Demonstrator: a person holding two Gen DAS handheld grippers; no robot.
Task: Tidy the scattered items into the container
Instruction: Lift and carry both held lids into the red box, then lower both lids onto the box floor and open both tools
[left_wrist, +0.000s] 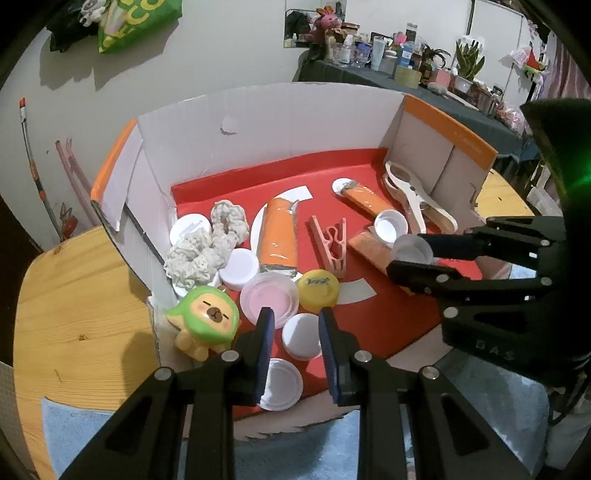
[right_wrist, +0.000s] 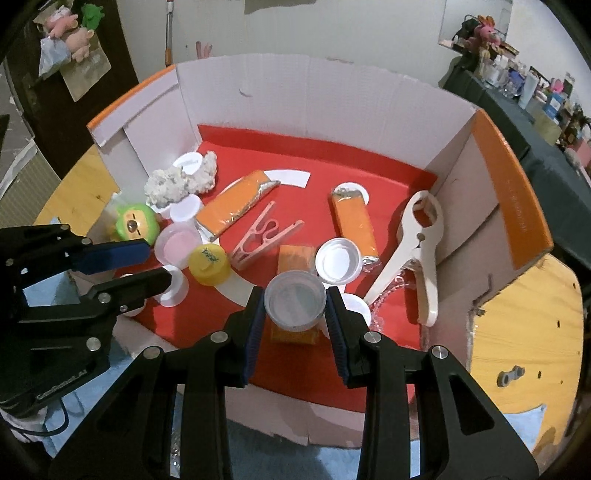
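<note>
Left wrist view: the left gripper (left_wrist: 295, 332) hangs over the red-floored cardboard box (left_wrist: 258, 118), fingers slightly apart and empty, a round white plastic lid (left_wrist: 302, 336) lying below between them at 6 o'clock.

Right wrist view: the right gripper (right_wrist: 295, 314) pinches a small translucent plastic cup (right_wrist: 295, 303) over the box's near edge — lower it towards a bare red patch at 6 o'clock, then release gently so it doesn't tip.

A home: plush toys (left_wrist: 327, 23), cluttered side table (left_wrist: 406, 79).

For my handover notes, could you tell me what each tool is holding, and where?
Right tool: clear cap, gripped across its rim. Left tool: nothing.
</note>
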